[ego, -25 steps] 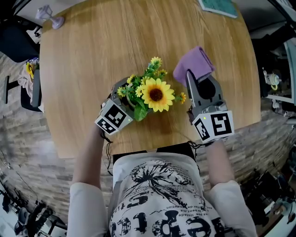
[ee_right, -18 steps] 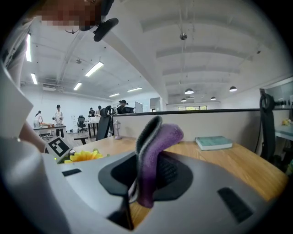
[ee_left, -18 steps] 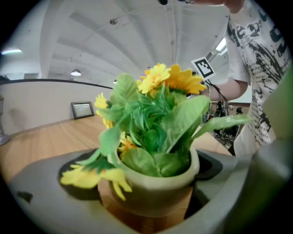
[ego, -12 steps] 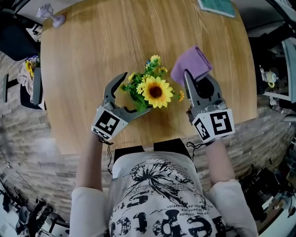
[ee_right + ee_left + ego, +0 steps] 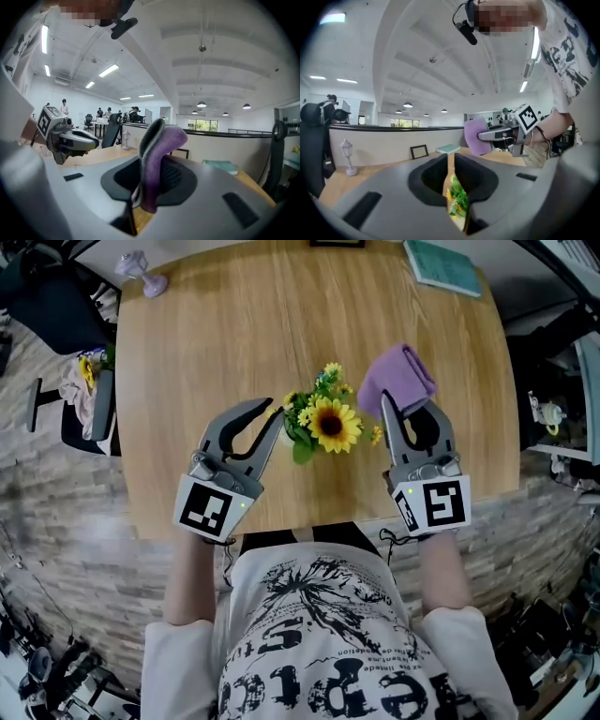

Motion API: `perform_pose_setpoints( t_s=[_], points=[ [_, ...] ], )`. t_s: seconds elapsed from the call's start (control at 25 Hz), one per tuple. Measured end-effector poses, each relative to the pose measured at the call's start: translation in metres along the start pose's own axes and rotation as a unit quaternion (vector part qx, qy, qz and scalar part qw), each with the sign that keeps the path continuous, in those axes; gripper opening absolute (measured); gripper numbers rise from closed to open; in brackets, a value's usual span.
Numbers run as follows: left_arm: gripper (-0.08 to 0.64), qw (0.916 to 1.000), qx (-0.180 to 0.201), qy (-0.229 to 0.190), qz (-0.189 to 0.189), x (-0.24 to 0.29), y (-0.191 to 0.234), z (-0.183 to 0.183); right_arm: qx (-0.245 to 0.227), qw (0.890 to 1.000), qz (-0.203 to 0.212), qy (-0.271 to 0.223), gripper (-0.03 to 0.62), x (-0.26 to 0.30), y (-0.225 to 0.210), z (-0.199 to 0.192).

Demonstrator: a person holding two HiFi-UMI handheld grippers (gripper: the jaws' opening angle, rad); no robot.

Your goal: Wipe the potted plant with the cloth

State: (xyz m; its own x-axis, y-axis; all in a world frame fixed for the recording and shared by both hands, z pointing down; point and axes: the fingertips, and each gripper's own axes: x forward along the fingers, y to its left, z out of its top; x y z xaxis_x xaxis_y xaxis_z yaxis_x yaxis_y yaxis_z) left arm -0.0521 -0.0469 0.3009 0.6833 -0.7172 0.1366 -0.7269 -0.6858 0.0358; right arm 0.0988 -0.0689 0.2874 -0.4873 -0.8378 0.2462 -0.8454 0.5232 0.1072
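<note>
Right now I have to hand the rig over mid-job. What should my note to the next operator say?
Left gripper: jaws closing with nothing between them, just left of the potted plant.
Right gripper: shut on the folded purple cloth, held off the table just right of the plant.
Plant: sunflowers, upright on the wooden table between the two grippers and held by neither. The blooms hide its pot in the head view.
Done: the cloth is in hand.
Left: the cloth is not touching the plant yet. Probably steady the pot with the left gripper, then wipe the leaves and flowers.
</note>
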Motion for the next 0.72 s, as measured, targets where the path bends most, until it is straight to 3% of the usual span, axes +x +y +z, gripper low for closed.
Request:
perform_pose_setpoints(
  t_s=[0.08, 0.28, 0.52, 0.72],
  points=[
    [0.005, 0.9997, -0.017, -0.005, 0.017, -0.008, 0.008, 0.01, 0.014, 1.0, 0.006, -0.016, 0.075, -0.003, -0.001, 0.012],
    [0.005, 0.9981, -0.014, -0.019, 0.057, -0.026, 0.024, 0.036, 0.04, 0.998, 0.019, -0.049, 0.075, -0.008, -0.004, 0.04],
    [0.005, 0.9837, 0.007, -0.053, 0.172, -0.058, 0.053, 0.085, 0.016, 0.997, 0.036, -0.069, 0.075, -0.012, 0.005, 0.062],
    [0.005, 0.9822, 0.037, -0.047, 0.178, -0.071, 0.053, 0.104, -0.003, 0.997, 0.041, -0.072, 0.075, -0.014, 0.014, 0.072]
  ],
)
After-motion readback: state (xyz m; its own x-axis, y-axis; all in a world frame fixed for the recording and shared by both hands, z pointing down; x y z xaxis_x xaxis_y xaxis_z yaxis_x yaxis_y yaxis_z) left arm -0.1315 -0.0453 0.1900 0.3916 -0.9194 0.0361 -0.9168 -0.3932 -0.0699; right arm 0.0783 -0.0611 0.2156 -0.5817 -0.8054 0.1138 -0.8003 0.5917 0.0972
